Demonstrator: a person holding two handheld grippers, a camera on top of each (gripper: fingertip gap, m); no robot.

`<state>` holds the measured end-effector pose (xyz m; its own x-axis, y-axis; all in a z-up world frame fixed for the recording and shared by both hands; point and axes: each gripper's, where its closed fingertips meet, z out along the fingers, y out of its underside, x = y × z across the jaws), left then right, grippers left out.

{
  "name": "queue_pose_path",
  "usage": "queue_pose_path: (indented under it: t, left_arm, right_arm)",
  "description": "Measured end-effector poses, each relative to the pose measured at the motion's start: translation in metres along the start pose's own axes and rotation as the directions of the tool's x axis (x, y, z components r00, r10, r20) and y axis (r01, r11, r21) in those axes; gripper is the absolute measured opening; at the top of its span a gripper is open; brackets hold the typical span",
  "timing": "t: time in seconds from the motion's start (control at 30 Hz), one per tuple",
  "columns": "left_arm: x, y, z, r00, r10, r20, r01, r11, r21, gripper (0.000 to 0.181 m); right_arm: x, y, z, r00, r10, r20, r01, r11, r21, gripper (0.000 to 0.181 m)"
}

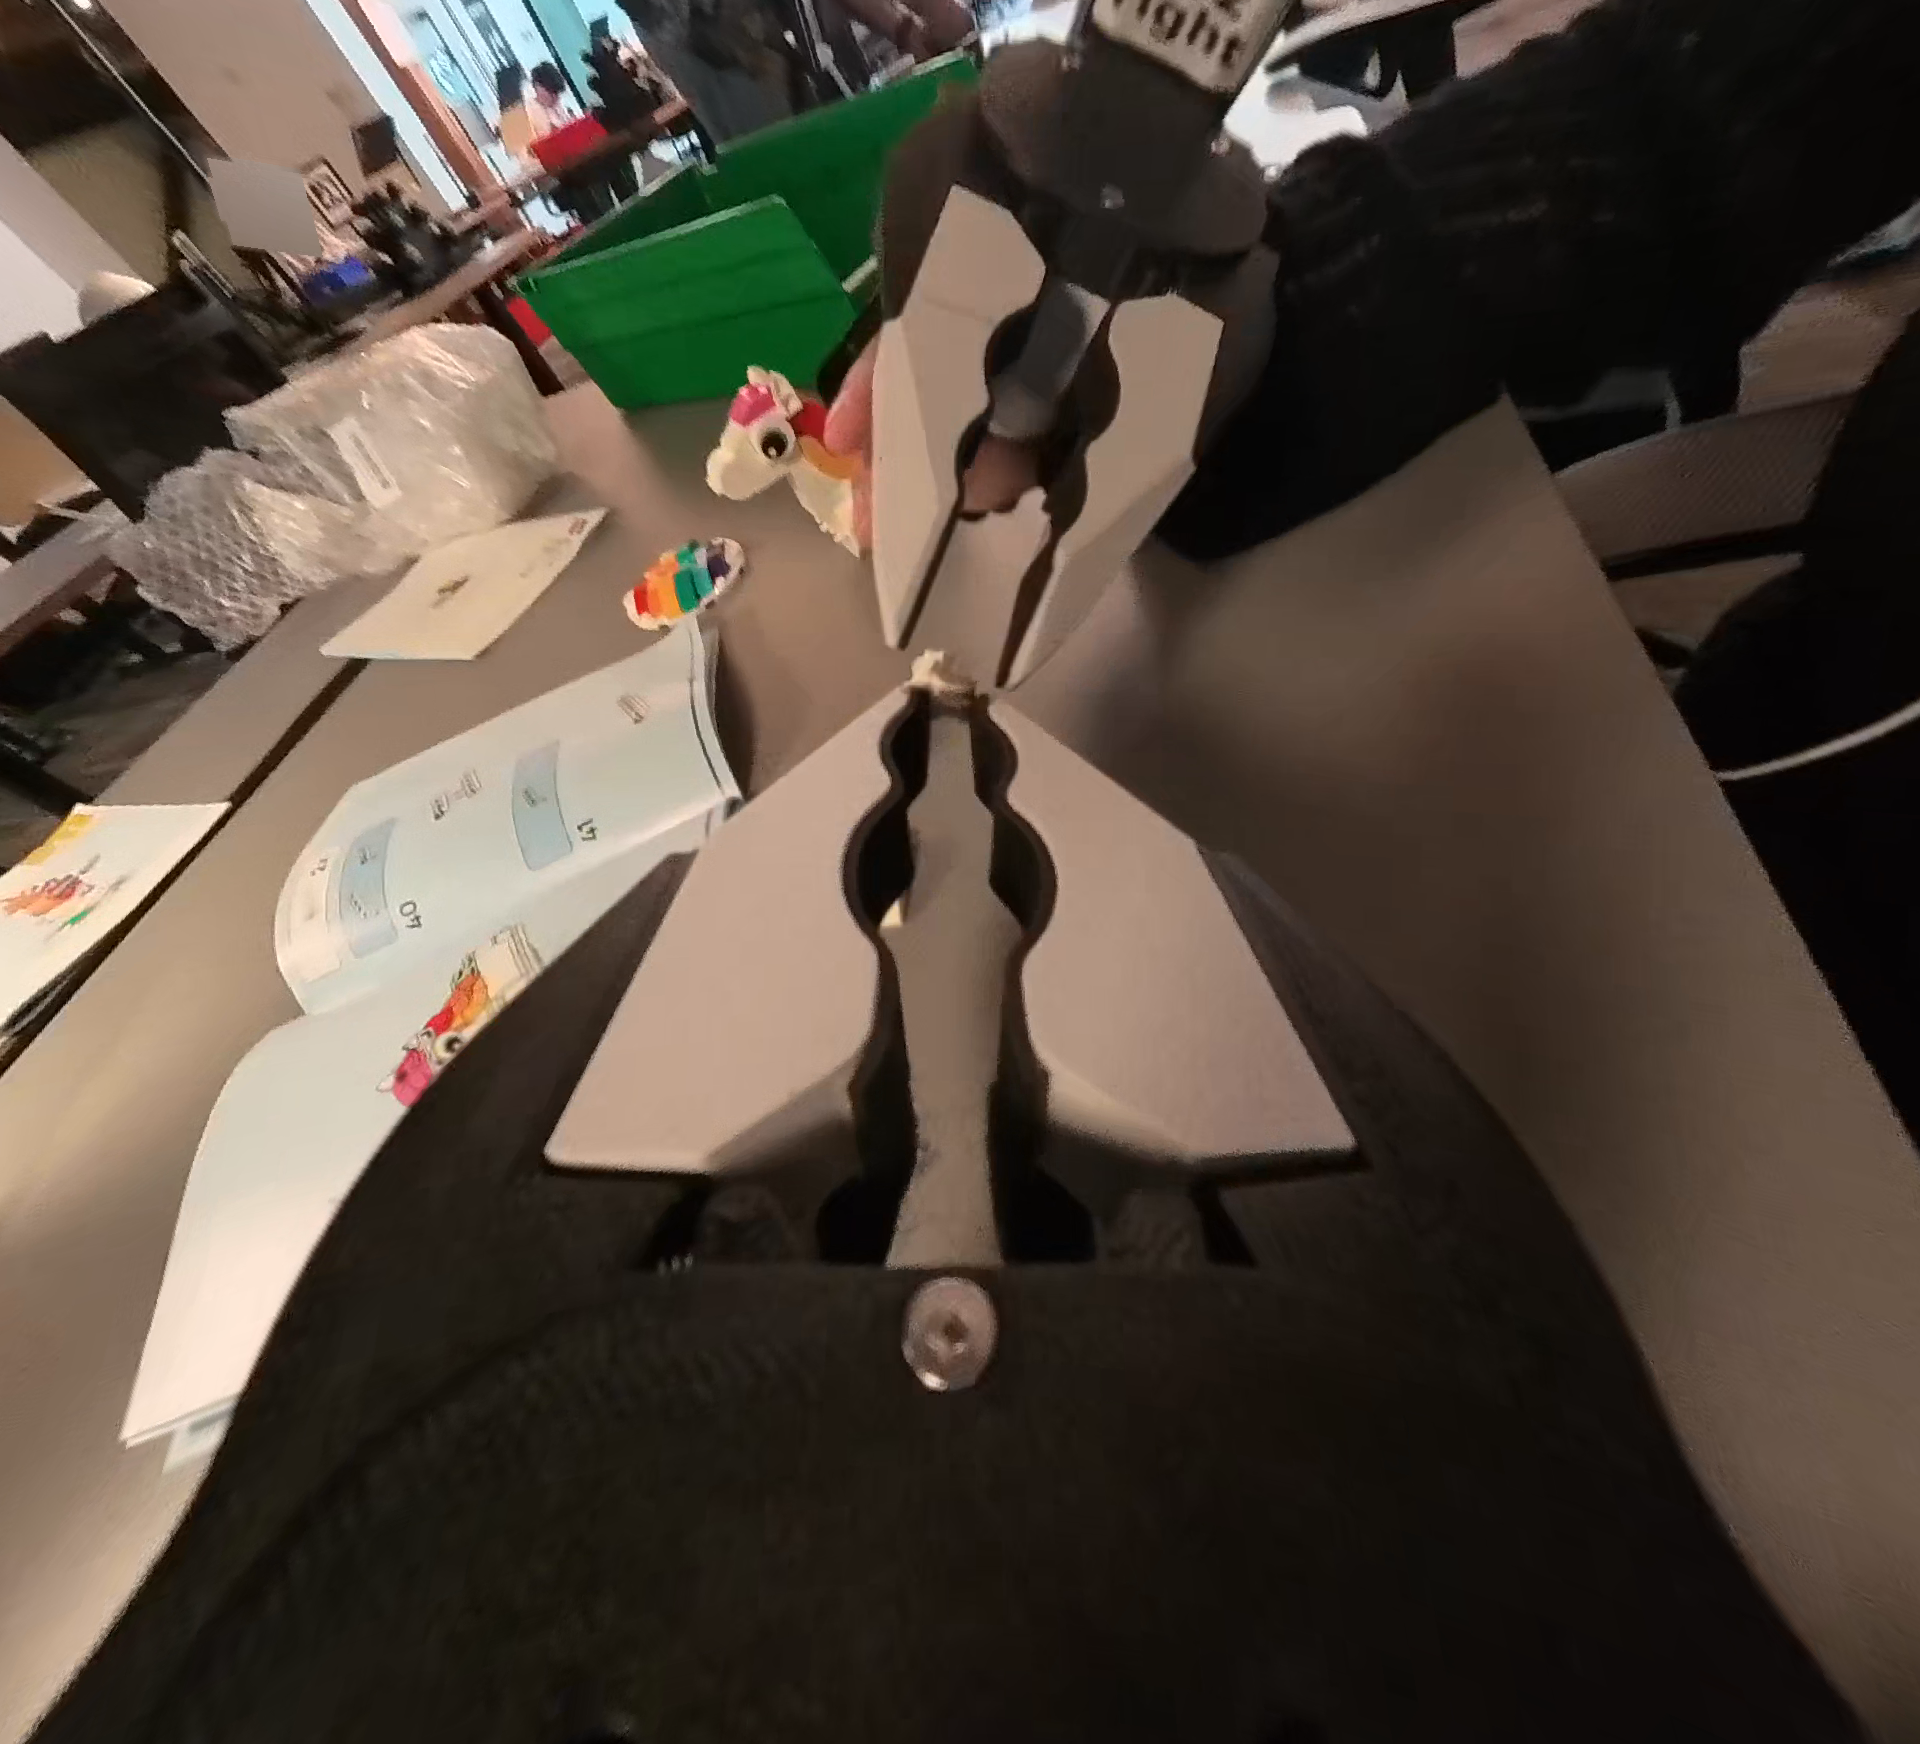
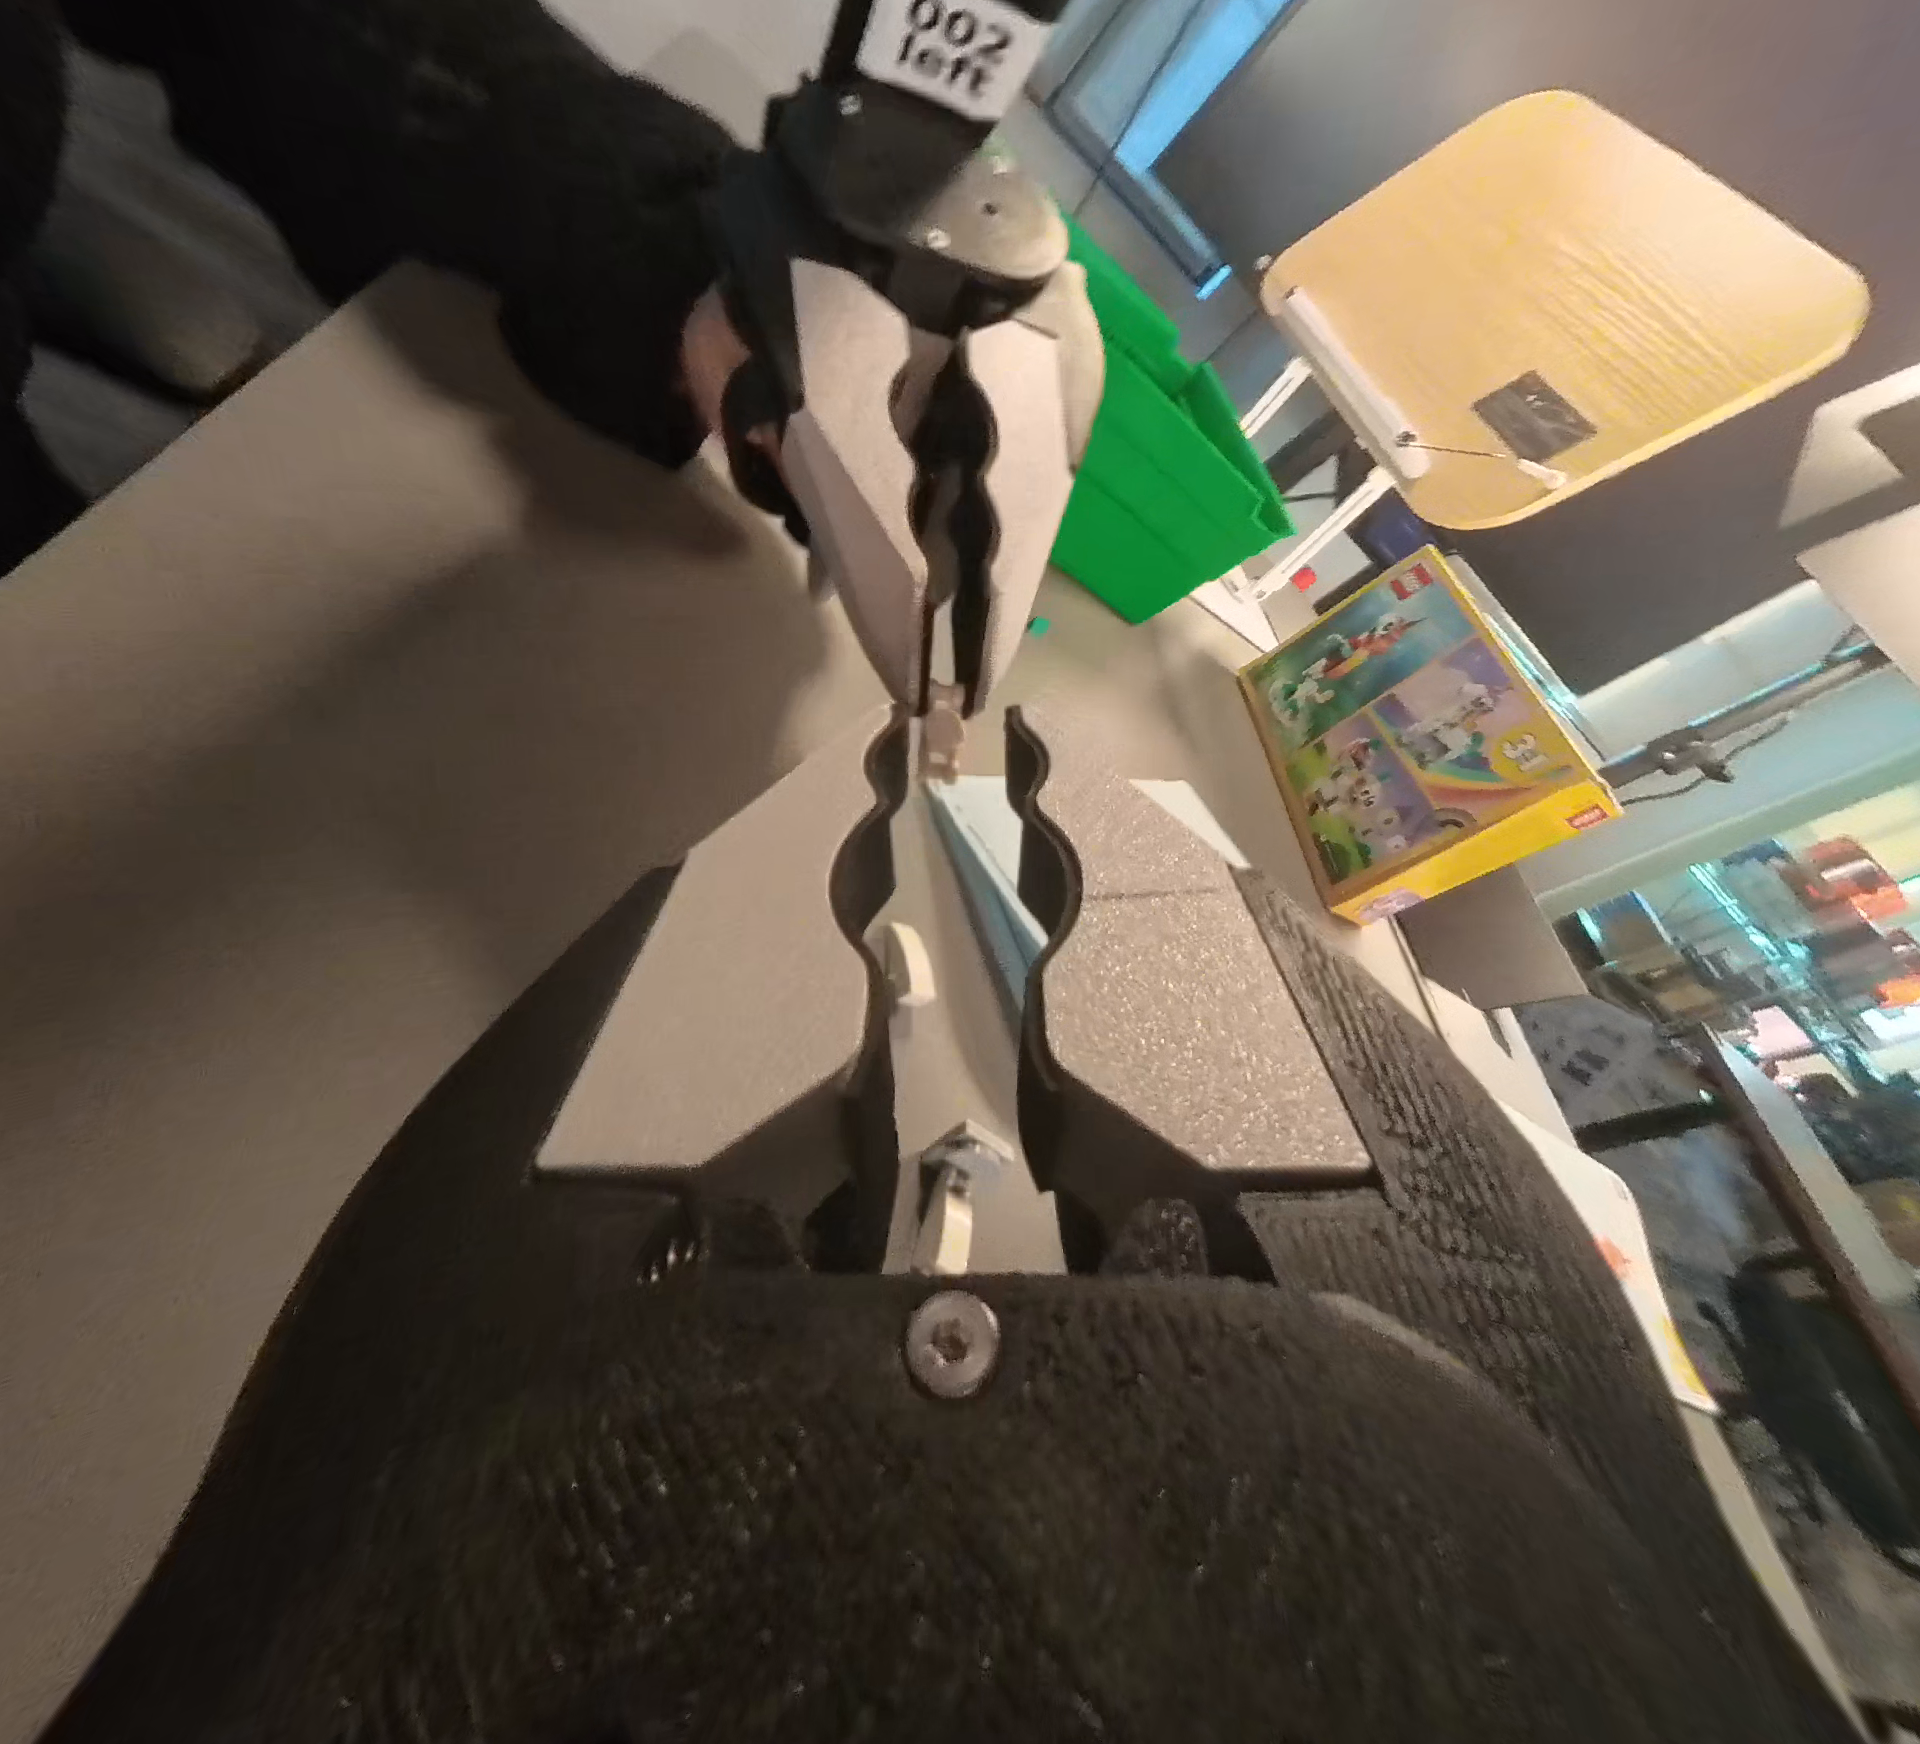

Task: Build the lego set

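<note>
My left gripper [image 1: 943, 705] is shut on a small white lego piece [image 1: 938, 671] that sticks out of its tips, held above the grey table [image 1: 1299, 759]. My right gripper [image 2: 954, 718] is open, tip to tip with the left gripper [image 2: 938, 695]. The white piece [image 2: 943, 744] sits between its fingertips, close to its left finger [image 2: 883, 759]. In the left wrist view the right gripper [image 1: 954, 664] comes down from above. A white unicorn model [image 1: 774, 447] and a rainbow-coloured assembly [image 1: 686, 582] stand on the table beyond.
An open instruction booklet [image 1: 499, 863] lies left of the grippers, with more sheets [image 1: 468, 593] and bubble wrap [image 1: 395, 437] behind it. Green bins [image 1: 707, 302] stand at the far edge. The lego box [image 2: 1423, 738] stands to the right. Loose small pieces [image 2: 909, 967] lie under my right gripper. Only a small space, under 4 cm, lies between the two pairs of fingers. From either gripper's tips it is about 20 cm to the white unicorn model [image 1: 774, 447].
</note>
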<state>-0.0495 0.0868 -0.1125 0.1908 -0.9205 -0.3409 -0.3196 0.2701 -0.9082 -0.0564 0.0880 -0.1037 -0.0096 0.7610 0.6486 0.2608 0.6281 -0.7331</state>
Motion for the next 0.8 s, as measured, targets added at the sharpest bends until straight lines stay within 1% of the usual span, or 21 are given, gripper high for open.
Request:
queue_pose_path:
  t: [0.1,0.17,0.27,0.4,0.5,0.57,0.63,0.8]
  left_arm:
    - [-0.001,0.011,0.004,0.998,0.053,0.027,-0.050,0.995,-0.083,0.007]
    - [0.000,0.016,0.006,0.995,0.097,0.035,-0.092,0.988,-0.125,0.008]
    - [0.001,0.021,0.008,0.990,0.138,0.041,-0.130,0.978,-0.164,0.008]
    - [0.003,0.023,0.010,0.990,0.139,0.030,-0.132,0.976,-0.173,0.008]
    - [0.003,0.024,0.010,0.988,0.149,0.035,-0.140,0.974,-0.180,0.008]
    - [0.001,0.023,0.009,0.985,0.162,0.051,-0.151,0.972,-0.182,0.008]
    - [-0.002,0.021,0.008,0.978,0.194,0.080,-0.178,0.967,-0.181,0.008]
    - [-0.008,0.014,0.005,0.961,0.241,0.138,-0.217,0.962,-0.168,0.008]
  right_arm:
    - [-0.006,0.016,0.002,0.994,-0.109,0.028,0.112,0.986,-0.123,0.017]
    - [-0.008,0.024,0.003,0.985,-0.169,0.030,0.172,0.969,-0.175,0.014]
    - [-0.012,0.028,0.006,0.976,-0.213,0.044,0.218,0.953,-0.210,0.008]
    - [-0.016,0.030,0.009,0.969,-0.238,0.060,0.246,0.942,-0.227,0.009]
    - [-0.015,0.031,0.009,0.967,-0.248,0.055,0.254,0.937,-0.240,0.007]
    - [-0.013,0.030,0.010,0.970,-0.238,0.040,0.240,0.939,-0.245,0.006]
    - [-0.010,0.029,0.011,0.983,-0.184,0.020,0.183,0.954,-0.239,0.006]
    - [-0.001,0.023,0.012,1.000,0.018,-0.022,-0.021,0.986,-0.165,0.005]
